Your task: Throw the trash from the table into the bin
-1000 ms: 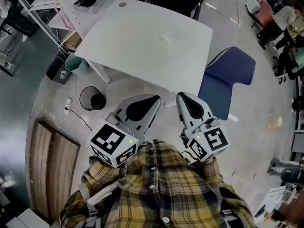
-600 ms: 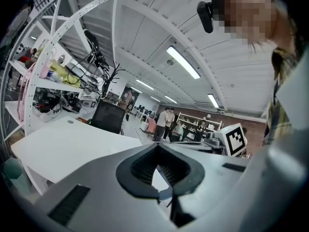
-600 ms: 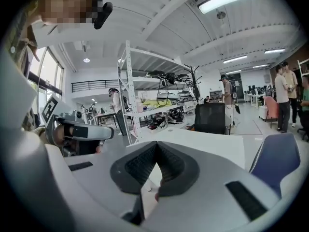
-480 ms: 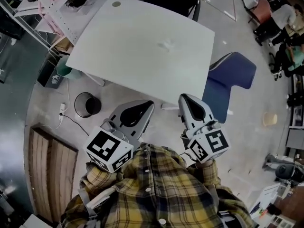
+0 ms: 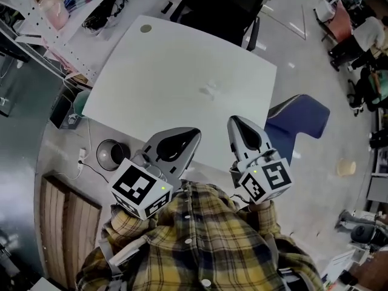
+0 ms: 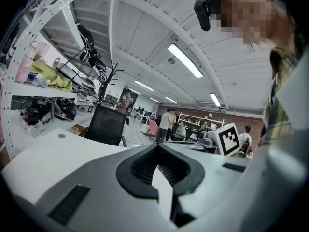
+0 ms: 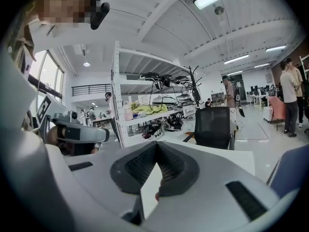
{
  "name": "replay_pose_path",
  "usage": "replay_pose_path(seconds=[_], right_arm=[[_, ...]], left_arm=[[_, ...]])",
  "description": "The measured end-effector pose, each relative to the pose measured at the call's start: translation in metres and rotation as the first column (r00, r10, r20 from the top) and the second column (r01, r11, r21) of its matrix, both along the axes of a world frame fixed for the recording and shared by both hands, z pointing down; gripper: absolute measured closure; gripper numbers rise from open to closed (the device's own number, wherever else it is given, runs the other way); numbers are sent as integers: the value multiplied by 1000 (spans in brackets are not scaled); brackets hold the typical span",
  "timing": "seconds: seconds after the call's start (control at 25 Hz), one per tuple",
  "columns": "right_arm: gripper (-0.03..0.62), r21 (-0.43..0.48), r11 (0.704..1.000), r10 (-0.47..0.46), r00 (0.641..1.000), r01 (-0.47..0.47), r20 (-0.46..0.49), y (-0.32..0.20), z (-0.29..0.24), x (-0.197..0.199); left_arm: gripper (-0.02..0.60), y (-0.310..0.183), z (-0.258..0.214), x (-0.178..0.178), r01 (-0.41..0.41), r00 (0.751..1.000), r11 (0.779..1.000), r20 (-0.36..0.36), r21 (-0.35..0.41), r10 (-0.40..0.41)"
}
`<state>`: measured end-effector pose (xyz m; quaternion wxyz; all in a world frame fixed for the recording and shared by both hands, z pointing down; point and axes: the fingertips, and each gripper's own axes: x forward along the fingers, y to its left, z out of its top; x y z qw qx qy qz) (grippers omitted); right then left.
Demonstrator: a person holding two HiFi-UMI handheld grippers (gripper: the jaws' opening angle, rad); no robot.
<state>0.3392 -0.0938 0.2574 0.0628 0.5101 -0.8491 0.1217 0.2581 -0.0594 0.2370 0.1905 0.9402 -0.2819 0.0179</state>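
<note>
A small crumpled pale scrap of trash (image 5: 210,90) lies near the middle of the white table (image 5: 151,71). A round black bin (image 5: 109,154) stands on the floor by the table's near left corner. My left gripper (image 5: 194,132) and right gripper (image 5: 233,120) hang side by side over the table's near edge, both pointing at the table and both short of the scrap. In the left gripper view the left gripper (image 6: 158,146) has its jaws shut with nothing held. The right gripper (image 7: 156,144) is shut and empty too. Neither gripper view shows the scrap.
A black office chair (image 5: 227,5) stands at the table's far side and a blue chair (image 5: 303,111) at its right. A white shelf rack (image 5: 54,29) with clutter runs along the left. A teal container (image 5: 80,102) sits under the table's left edge. A wooden panel (image 5: 66,223) lies on the floor.
The person has stepped toward the table. Both grippers, earlier over the floor in front of it, now reach over its near edge. Their jaws have stayed shut.
</note>
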Motion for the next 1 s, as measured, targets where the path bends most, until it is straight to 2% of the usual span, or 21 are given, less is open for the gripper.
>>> replay_pose_path(seconds=[0.28,0.68,1.0], right_arm=[[595,-13,1000,6,1000,-6,-7,-50,4,27],[595,-69,997,32,999,-35,-33,-90,24,26],[594,-157,987,22,1000,-25,-21,-114,71,23]], left_arm=[[576,-46,-3,17,8,1000,1000,8,6,-8],[577,-92,-7,18,-45,999,999,15,5,45],[577,-112,5,5,-13,999,999,40,-33,14]])
